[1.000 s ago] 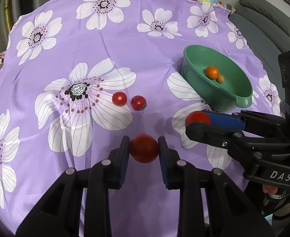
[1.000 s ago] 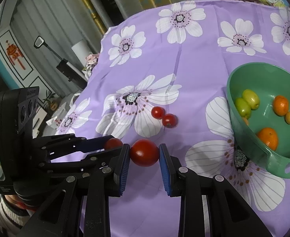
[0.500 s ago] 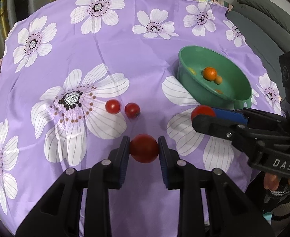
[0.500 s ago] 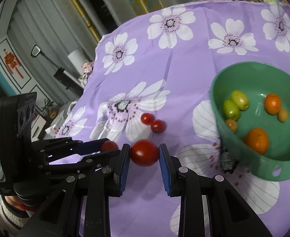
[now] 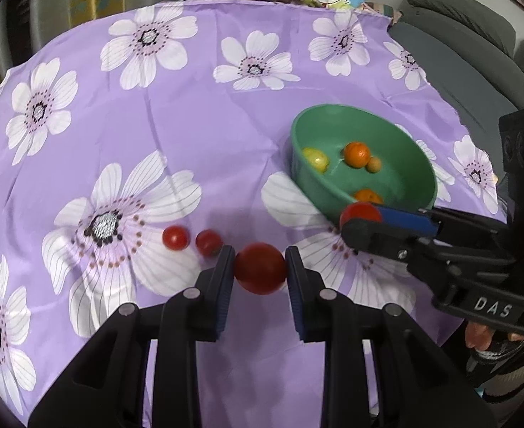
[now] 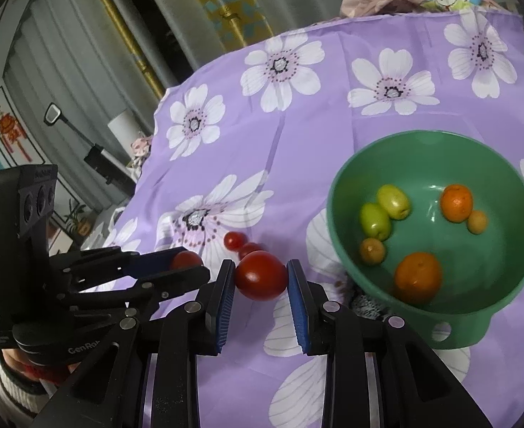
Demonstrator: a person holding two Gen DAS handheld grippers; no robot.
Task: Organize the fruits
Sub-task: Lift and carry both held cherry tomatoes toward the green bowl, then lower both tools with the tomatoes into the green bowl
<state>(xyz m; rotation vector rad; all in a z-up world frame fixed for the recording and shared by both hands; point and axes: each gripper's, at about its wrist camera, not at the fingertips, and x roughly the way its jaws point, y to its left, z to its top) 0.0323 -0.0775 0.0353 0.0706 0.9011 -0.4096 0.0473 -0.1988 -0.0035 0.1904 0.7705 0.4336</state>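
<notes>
Both grippers carrying tomatoes toward the green bowl.

The left gripper (image 5: 260, 267) has its jaws closed on a red tomato (image 5: 260, 268), held square between the blue pads above the purple flowered cloth (image 5: 190, 114); the right gripper (image 6: 261, 275) clamps a second tomato (image 6: 261, 275) the same way, just beside the rim of the green bowl (image 6: 340, 178). The step in hand looks like the carry to the bowl (oranges and green fruit already lie inside). Next, each gripper likely needs to pass over the rim and open. Two small tomatoes (image 5: 175, 237) wait on the cloth.
</notes>
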